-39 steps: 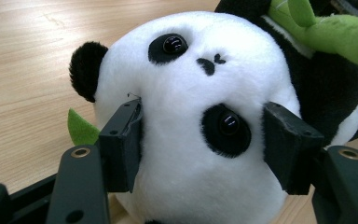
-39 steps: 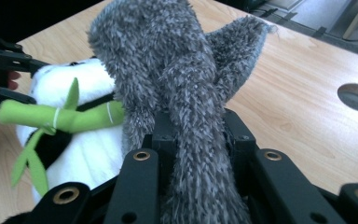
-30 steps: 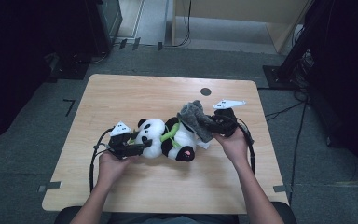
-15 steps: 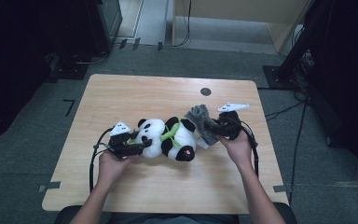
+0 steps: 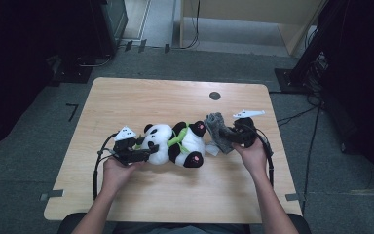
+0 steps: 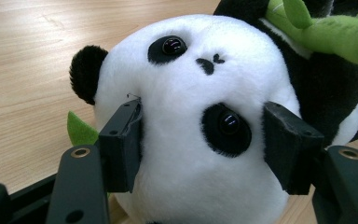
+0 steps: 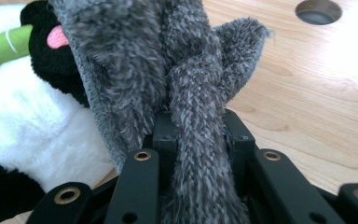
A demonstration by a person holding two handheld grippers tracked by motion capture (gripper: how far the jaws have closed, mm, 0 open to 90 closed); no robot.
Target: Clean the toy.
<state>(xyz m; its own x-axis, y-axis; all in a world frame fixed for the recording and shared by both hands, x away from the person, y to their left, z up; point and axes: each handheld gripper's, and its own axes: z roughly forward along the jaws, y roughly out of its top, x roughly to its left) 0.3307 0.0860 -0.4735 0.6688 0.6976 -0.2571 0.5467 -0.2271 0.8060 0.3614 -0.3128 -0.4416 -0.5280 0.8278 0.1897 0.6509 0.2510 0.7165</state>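
Note:
A black-and-white panda plush (image 5: 175,145) lies on its side in the middle of the wooden table (image 5: 141,97), a green bamboo piece (image 5: 176,139) across its chest. My left gripper (image 5: 148,152) grips it by the head: in the left gripper view the pads press both sides of the white face (image 6: 191,107), and the left gripper (image 6: 205,140) is shut on it. My right gripper (image 5: 228,136) sits just right of the panda's feet and holds a grey fuzzy cloth (image 5: 216,127). In the right gripper view the right gripper (image 7: 198,130) clamps a bunched fold of the cloth (image 7: 186,56).
A round dark hole (image 5: 215,95) is in the table behind the cloth, also in the right gripper view as the hole (image 7: 318,10). Black cables trail from both grippers. Dark equipment and a grey floor surround the table.
The right gripper has carried the grey cloth slightly to the right and lower, away from the panda's legs. The left gripper and the panda have stayed put.

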